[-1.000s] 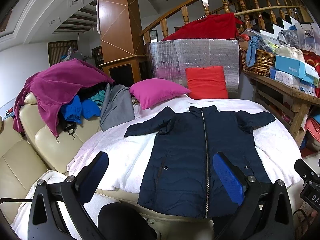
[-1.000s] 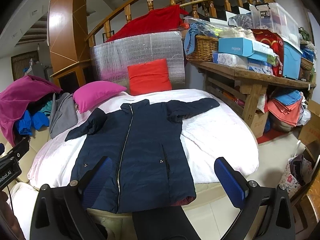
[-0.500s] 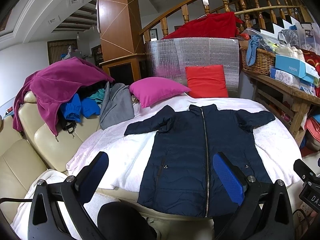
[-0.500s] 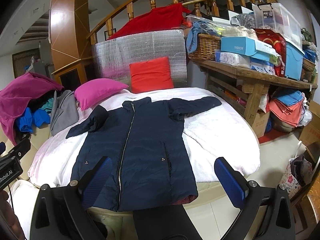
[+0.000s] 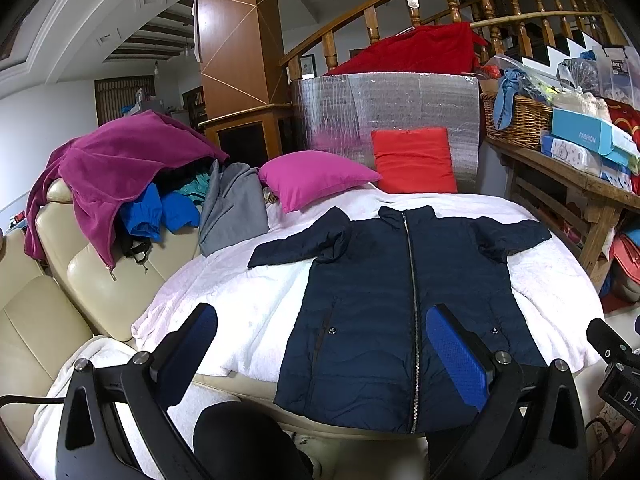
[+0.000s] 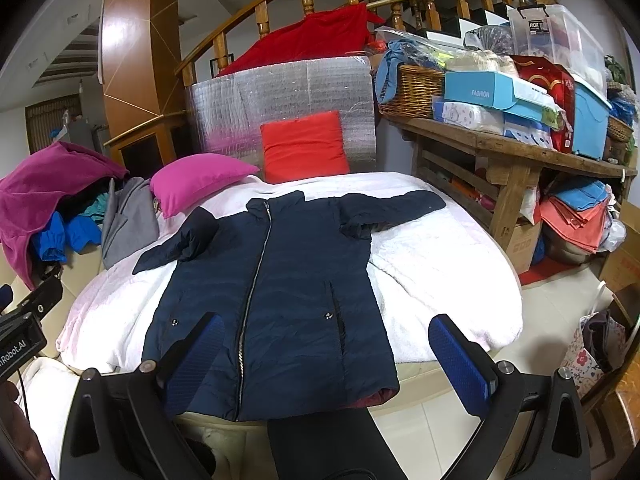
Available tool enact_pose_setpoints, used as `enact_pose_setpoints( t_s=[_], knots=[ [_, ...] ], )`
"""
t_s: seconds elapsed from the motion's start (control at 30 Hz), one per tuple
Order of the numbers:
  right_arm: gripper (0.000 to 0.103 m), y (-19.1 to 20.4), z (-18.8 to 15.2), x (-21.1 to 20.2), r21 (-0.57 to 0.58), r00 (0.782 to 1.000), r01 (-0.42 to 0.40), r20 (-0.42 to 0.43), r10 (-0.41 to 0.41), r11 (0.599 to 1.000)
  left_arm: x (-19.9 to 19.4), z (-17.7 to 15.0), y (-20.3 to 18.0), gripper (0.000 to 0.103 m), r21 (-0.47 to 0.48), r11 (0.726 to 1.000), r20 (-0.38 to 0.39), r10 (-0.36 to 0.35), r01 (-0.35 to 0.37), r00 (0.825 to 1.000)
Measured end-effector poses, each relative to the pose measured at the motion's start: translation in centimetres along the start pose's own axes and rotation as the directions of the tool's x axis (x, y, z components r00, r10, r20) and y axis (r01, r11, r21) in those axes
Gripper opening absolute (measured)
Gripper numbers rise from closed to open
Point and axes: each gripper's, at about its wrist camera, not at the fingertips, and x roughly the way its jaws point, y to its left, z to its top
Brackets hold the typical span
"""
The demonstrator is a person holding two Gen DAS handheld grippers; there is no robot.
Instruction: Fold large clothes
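Over on the wooden side surface (image 6: 500,148) a wicker basket (image 6: 412,92) holds bunched blue cloth, and beside it a clear lidded bin (image 6: 556,36) sits above a blue tub (image 6: 590,120), with a teal box (image 6: 484,92) stacked on packs between them. The navy jacket (image 6: 272,288) lies flat and zipped on the white blanket (image 6: 440,264), collar toward the red cushion (image 6: 304,146) and pink pillow (image 6: 196,178), sleeves spread out to both sides. Its hem hangs just over the blanket's near edge. White blanket shows bare on both sides of the coat, wider on the right, where the edge drops to tiled floor (image 6: 552,320). On the left the blanket meets a cream sofa (image 5: 48,312) heaped with a magenta fleece (image 5: 112,164). The left gripper (image 5: 320,344) and right gripper (image 6: 324,348) hover short of the hem, jaws spread wide apart, holding nothing.
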Motion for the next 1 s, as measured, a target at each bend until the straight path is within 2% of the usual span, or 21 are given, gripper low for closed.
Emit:
enact_pose_setpoints(
  t_s=[0.53, 1.0],
  knots=[
    [0.103, 0.2, 0.2, 0.4, -0.003, 1.0, -0.003, 0.005, 0.003, 1.0, 0.8, -0.3, 0.3, 0.103, 0.002, 1.0, -0.013, 0.007, -0.007, 1.0],
    [0.103, -0.6, 2.9, 3.7, 0.029, 1.0, 0.02, 0.008, -0.021, 0.999, 4.0, 0.8, -0.5, 0.103, 0.014, 0.999, -0.055, 0.052, -0.051, 0.997]
  ],
)
